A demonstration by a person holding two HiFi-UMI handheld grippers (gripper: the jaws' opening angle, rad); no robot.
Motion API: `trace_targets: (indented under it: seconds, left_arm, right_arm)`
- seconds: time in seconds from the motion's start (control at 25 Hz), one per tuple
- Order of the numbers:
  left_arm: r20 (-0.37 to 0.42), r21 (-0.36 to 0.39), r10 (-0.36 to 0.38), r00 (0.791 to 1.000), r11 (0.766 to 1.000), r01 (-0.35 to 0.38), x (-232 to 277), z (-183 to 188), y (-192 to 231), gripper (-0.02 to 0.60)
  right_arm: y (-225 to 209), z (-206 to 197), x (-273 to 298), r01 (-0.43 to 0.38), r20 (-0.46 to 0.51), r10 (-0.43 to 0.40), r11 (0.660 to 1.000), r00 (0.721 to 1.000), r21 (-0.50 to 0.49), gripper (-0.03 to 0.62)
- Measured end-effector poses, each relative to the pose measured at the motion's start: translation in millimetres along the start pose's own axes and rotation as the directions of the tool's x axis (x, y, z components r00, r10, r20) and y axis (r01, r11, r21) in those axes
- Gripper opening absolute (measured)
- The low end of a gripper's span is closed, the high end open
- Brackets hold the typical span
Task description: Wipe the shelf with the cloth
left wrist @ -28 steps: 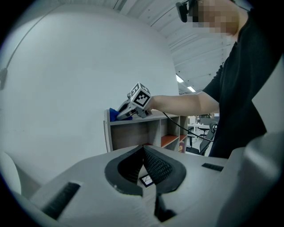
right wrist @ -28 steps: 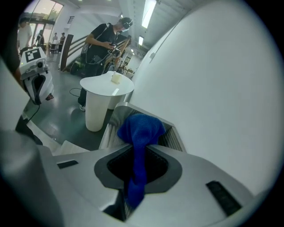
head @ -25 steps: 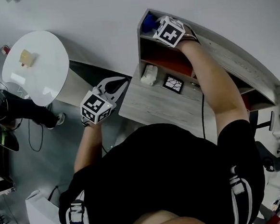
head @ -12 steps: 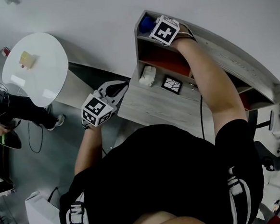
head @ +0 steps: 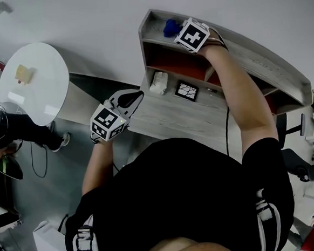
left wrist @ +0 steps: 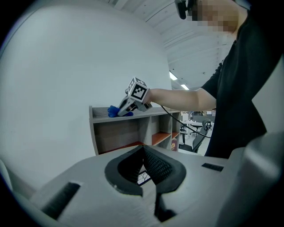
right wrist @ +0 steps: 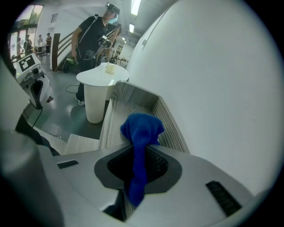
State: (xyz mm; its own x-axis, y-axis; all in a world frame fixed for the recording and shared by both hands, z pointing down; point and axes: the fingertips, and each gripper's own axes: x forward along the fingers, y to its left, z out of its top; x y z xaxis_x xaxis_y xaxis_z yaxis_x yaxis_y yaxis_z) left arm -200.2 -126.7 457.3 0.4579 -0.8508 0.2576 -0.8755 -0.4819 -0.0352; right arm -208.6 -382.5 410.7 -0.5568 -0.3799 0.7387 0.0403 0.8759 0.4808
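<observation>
Legible text, brands, numbers: none. Coded signs only: black-and-white square markers, without letters or digits, on the cube [head: 109, 123] of the left gripper [head: 132, 97] and the cube [head: 193, 35] of the right gripper [head: 177, 28]. Black card [head: 186, 90] on the desk, near the shelf: white line pattern, no wording.

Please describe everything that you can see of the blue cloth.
The blue cloth looks soft, like microfibre. The right gripper is shut on its middle: one end bunches into a crumpled lump ahead of the jaws, the other hangs behind them. The lump rests on top of the grey wood-grain shelf, near its left end.
</observation>
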Motion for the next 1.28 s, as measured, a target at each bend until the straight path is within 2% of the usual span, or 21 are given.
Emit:
trace_targets:
  seconds: [0.72,1.28]
  left_arm:
    - [-0.023,0.040,-0.178,0.984,0.983,0.178,53,7,-23,0.017]
    - [-0.057,0.061,-0.297,0.953,0.952,0.300,94,0,-47,0.015]
  right_arm:
    - [-19,-96,-48,0.091,-0.110,-0.075,0.986,0.991,0.143,0.049]
    - [-36,-181,-92,0.180,-0.195,-0.134,0.954,0.972,0.238,0.049]
